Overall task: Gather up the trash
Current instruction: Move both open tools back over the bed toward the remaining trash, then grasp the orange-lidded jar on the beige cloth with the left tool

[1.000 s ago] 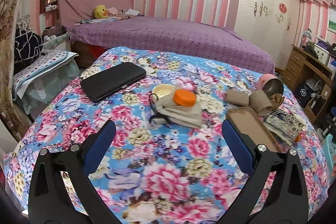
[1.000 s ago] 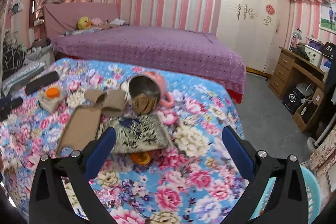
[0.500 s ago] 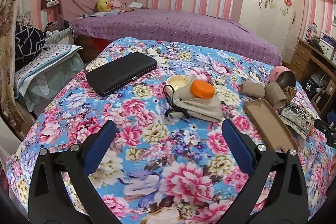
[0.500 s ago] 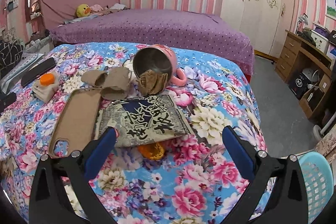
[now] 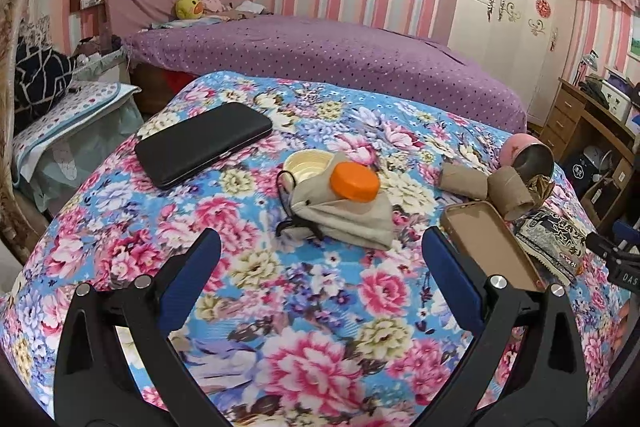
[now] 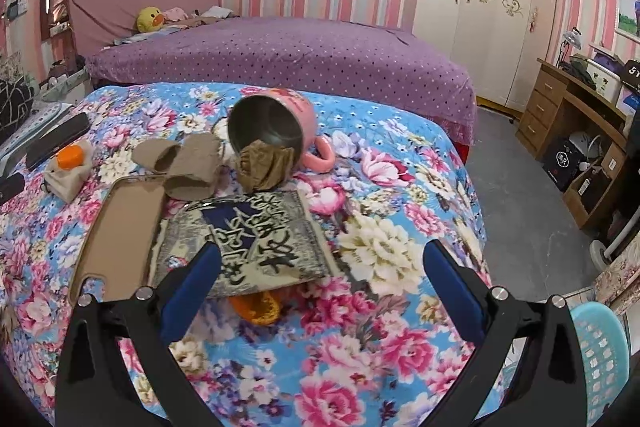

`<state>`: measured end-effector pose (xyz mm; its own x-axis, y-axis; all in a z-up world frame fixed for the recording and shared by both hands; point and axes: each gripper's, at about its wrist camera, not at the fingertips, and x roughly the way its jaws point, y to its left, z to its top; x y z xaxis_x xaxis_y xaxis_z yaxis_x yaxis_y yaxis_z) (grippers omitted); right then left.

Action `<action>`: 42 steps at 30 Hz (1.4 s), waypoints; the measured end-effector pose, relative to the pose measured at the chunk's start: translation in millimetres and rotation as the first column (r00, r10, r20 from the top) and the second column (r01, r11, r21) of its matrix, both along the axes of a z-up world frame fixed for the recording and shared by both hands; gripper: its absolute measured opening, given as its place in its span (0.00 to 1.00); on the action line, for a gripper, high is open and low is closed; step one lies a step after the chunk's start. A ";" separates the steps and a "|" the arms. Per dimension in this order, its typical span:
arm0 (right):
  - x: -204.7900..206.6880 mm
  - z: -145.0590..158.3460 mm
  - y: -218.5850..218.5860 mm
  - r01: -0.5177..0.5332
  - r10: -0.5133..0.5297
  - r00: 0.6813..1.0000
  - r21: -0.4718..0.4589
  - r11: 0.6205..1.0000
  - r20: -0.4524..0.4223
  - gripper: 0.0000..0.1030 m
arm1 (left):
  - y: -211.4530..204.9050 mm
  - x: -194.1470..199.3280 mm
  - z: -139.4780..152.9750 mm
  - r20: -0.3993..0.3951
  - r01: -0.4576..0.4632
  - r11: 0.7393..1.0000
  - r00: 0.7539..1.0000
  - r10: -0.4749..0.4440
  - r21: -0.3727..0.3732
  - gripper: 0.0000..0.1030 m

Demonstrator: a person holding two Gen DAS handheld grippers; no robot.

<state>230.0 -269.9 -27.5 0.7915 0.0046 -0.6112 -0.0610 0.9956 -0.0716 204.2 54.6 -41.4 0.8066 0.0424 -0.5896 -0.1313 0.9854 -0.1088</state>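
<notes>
Both grippers have come closer to the floral cloth (image 6: 384, 255) since earlier. We see the right gripper (image 6: 320, 277) spread wide, empty, the printed wrapper (image 6: 256, 239) just ahead at 11 o'clock, touching its left finger. Left gripper (image 5: 320, 263) also wide, empty; beige pouch (image 5: 344, 215) with orange cap (image 5: 354, 182) at 12 o'clock.

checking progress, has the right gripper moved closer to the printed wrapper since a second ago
Yes. The right gripper has advanced toward the printed wrapper; its left finger now overlaps the wrapper, and the pink mug looms larger.

Torn printed wrapper (image 6: 256, 239) lies flat over orange peel (image 6: 256, 309).
</notes>
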 end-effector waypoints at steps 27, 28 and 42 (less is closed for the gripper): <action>50.4 -13.7 -41.4 0.082 -0.075 0.995 0.125 0.989 -0.065 0.96 | -15.4 96.2 -18.5 -0.125 -0.071 0.997 0.990 0.067 -0.025 0.50; 50.8 -13.9 -41.8 0.083 -0.075 0.995 0.128 0.988 -0.067 0.96 | -14.8 96.7 -19.2 -0.126 -0.073 0.997 0.990 0.069 -0.025 0.49; 43.6 -11.8 -29.6 0.089 -0.087 0.995 0.065 0.994 -0.042 0.96 | -10.4 74.5 1.6 -0.056 -0.034 0.998 0.998 0.031 -0.047 0.38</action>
